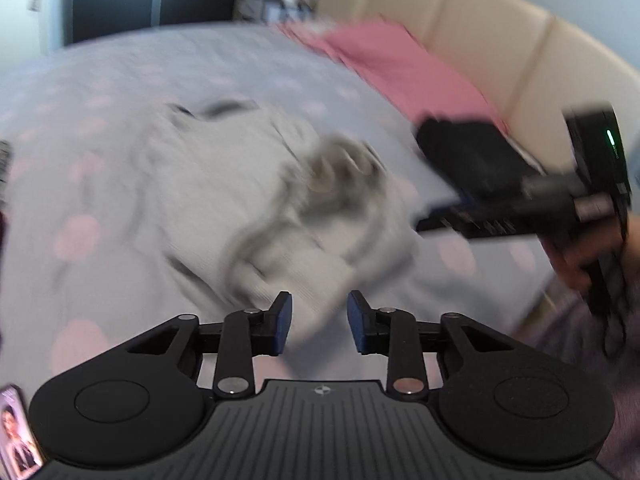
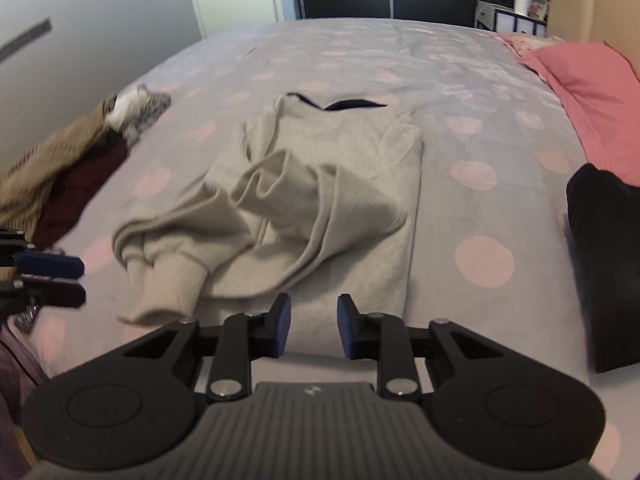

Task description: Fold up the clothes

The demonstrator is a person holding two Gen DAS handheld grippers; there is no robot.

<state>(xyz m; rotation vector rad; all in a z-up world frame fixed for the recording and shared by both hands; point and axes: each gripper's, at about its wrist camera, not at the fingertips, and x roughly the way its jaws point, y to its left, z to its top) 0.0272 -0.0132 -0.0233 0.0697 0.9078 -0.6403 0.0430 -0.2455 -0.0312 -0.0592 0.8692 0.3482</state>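
A pale grey sweatshirt [image 2: 320,200] lies partly folded in the middle of a bed [image 2: 460,92] covered in lilac bedding with pink dots, its collar toward the far side and its hem nearest the cameras. One side is turned in to a straight edge, while both sleeves are heaped across the front in loose rolls, a ribbed cuff [image 2: 176,280] flopping off to the side. The cloth looks thick, soft and light; it should drape and slide rather than hold a crease, so a pinch on the ribbed cuff or on the hem corners seems the surest hold, with the bulky sleeves needing to be flattened first. The right gripper [image 2: 313,326] hovers just short of the hem, its blue-padded fingers parted by a narrow gap with nothing between them. The left gripper [image 1: 319,322], seen in a blurred view, stands the same way: fingers a little apart, no cloth pinched. More clothes [image 2: 60,176] wait at the bed's edge in a brown and maroon heap, a dark folded garment [image 2: 604,264] sits on the opposite side, and a pink pillow [image 2: 592,92] rests against the cream headboard [image 1: 480,32].
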